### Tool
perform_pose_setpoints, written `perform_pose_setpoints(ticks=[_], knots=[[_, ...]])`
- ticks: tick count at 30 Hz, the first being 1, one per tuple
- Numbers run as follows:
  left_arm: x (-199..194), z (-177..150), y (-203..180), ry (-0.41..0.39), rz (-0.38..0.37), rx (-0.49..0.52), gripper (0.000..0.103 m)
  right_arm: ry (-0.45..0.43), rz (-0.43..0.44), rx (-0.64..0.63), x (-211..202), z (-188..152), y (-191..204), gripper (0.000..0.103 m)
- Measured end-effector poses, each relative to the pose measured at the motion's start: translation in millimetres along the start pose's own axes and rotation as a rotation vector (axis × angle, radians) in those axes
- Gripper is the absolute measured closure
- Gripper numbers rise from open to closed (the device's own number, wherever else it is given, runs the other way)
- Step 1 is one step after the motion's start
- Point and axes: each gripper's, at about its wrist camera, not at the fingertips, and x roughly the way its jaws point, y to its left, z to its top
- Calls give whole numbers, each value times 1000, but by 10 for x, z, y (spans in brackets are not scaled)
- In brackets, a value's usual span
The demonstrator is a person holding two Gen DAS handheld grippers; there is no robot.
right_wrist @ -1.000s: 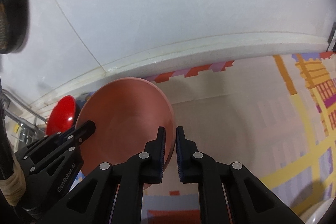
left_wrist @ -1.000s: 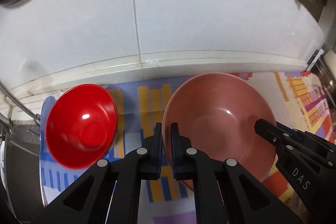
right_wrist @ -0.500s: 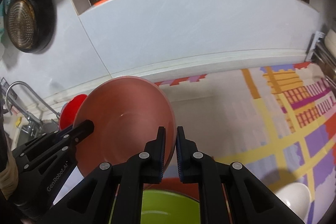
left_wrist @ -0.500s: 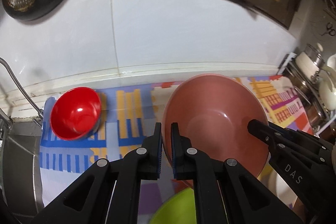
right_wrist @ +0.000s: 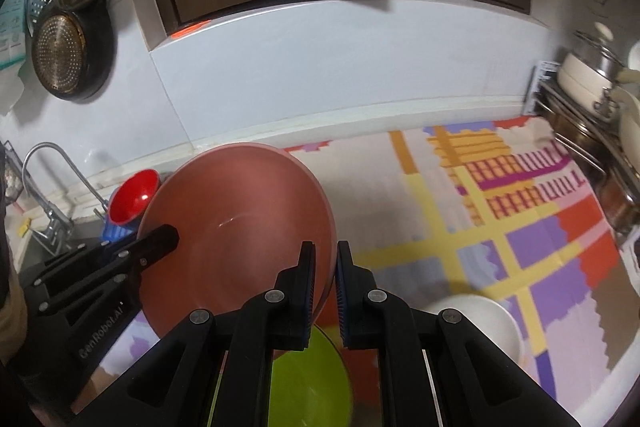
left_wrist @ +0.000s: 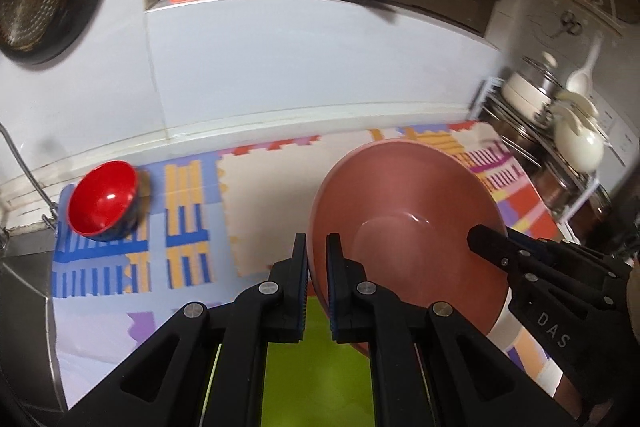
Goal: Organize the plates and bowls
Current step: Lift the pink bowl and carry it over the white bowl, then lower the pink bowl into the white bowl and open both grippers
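Left wrist view: left gripper (left_wrist: 317,259) clamped on near rim of pink bowl (left_wrist: 408,211), right gripper (right_wrist: 324,267) pinching the opposite rim. Bowl is tilted, off the patterned mat (right_wrist: 520,219), above green bowl (right_wrist: 308,379), apparently not touching it. Red bowl (left_wrist: 102,201) far left by the wall.

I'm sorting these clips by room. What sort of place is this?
Most likely a home kitchen: a curved metal sink tap, round perforated metal pans hanging on the tiled wall, and stacked pots on a rack.
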Motion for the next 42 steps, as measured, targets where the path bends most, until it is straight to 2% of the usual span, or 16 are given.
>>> perform_pose_setpoints(ticks=[8, 16, 29, 42], knots=[[-3, -170, -556, 36, -70, 89, 92, 21, -66, 48, -280, -321, -439, 92], [157, -269, -982, 91, -129, 132, 91, 33, -132, 107, -415, -513, -883, 92], [540, -418, -1400, 176, -121, 178, 91, 79, -166, 152, -289, -640, -1346, 92], [847, -550, -1506, 251, -93, 180, 91, 144, -159, 139, -4, -752, -1545, 92]])
